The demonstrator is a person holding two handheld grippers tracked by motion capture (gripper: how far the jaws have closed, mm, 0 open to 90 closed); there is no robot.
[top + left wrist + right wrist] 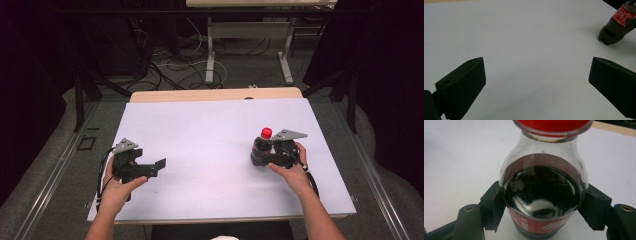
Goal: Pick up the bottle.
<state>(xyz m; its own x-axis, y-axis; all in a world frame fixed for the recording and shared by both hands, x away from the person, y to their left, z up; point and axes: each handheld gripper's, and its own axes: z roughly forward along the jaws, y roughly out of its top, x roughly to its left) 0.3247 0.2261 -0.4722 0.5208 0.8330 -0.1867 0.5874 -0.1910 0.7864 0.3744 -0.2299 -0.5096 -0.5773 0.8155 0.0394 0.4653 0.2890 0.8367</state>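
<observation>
Bottle first: the small clear plastic bottle (262,146) of dark cola with a red cap and red label stands upright on the right half of the white-topped bench (210,135), and from the high view your right tool (270,157) is pressed in against its lower body from your side, low enough, I judge, to keep it from tipping. Your left tool (150,169) rests on the bench well apart from it, aimed toward the middle, seemingly waiting. In the left gripper view that left tool (536,82) stands wide with nothing but bare bench (524,37) between the jaws, and the bottle (616,27) sits far off at the upper right. In the right gripper view your right tool (541,205) is holding the bottle (544,192): both black pads (492,205) bear on its sides just above the label, the cap (552,125) near the top edge.
</observation>
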